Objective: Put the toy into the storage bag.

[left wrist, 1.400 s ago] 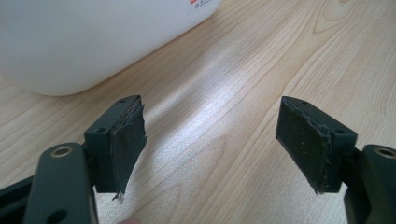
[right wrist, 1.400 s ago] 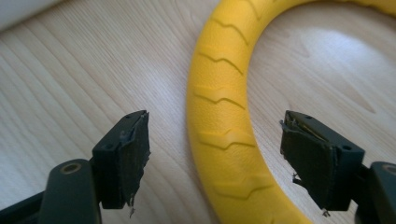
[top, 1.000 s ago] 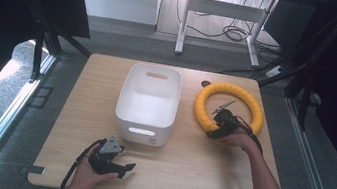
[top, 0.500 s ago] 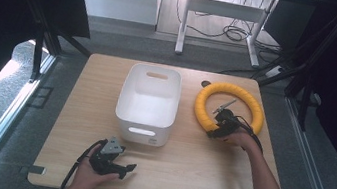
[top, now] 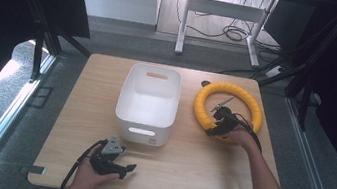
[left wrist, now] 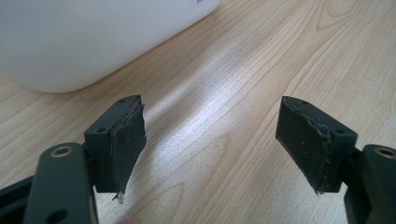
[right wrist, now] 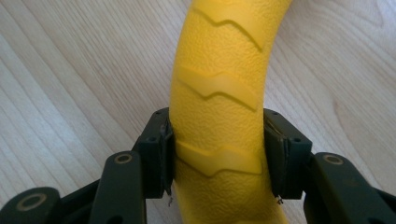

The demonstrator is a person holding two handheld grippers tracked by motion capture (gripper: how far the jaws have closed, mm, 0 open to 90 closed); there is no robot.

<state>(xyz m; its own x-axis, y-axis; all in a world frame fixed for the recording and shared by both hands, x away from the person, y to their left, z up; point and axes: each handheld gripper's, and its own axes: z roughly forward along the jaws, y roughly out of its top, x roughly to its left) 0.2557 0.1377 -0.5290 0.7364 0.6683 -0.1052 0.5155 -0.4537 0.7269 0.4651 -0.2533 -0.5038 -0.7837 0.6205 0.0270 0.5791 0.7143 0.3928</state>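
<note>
Clamping the yellow ring (right wrist: 219, 93) from both sides, the right gripper (right wrist: 218, 156) has just been closing its jaws, and the pads now press on the ridged tube (near arc of the loop, as the high view shows it). The ring (top: 228, 111) lies flat on the wooden table (top: 186, 168), just right of the white bin (top: 147, 102). The left gripper (top: 117, 167) rests near the front edge, jaws spread wide with bare wood between them. Grey carpet surrounds the table; a desk frame and loose cables stand behind.

Each black hand-held gripper (top: 127, 168) has screw-fastened jaws with worn dark pads (left wrist: 127, 140) and a trailing black cable.
</note>
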